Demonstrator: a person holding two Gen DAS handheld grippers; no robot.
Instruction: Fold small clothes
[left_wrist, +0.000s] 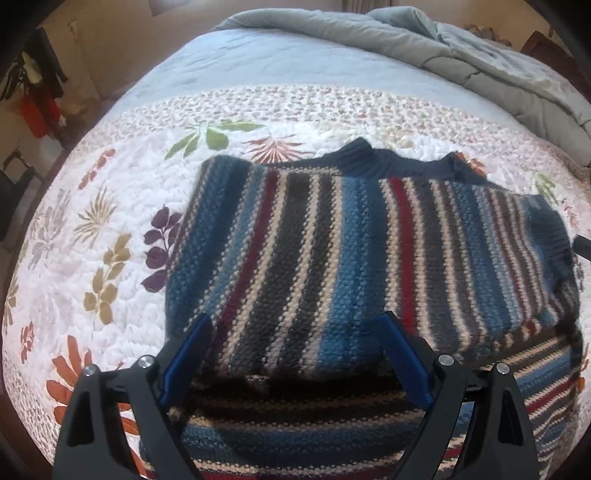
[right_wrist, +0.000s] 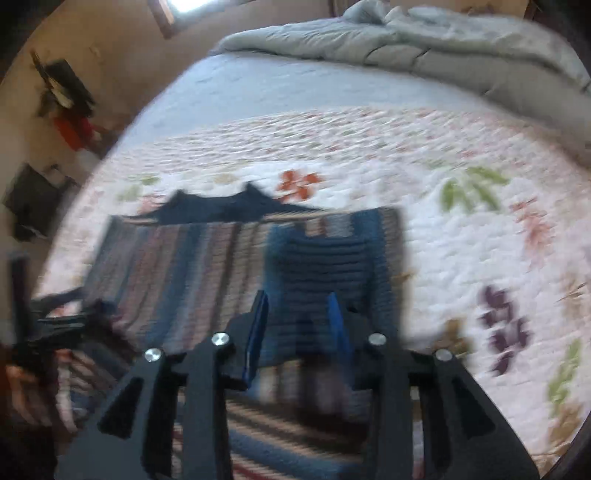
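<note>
A striped knit sweater (left_wrist: 332, 251) in blue, grey, red and cream lies folded on the floral quilt. It also shows in the right wrist view (right_wrist: 207, 273), blurred by motion. My left gripper (left_wrist: 295, 325) is open, its blue-padded fingers spread wide over the sweater's near fold, holding nothing. My right gripper (right_wrist: 297, 299) is open with a narrower gap, just above the sweater's dark blue ribbed cuff (right_wrist: 325, 258). The left gripper shows at the left edge of the right wrist view (right_wrist: 55, 321).
The floral quilt (left_wrist: 110, 221) covers the bed around the sweater. A grey duvet (left_wrist: 461, 48) is bunched at the far end. Dark and red items (left_wrist: 37, 96) hang by the wall on the left.
</note>
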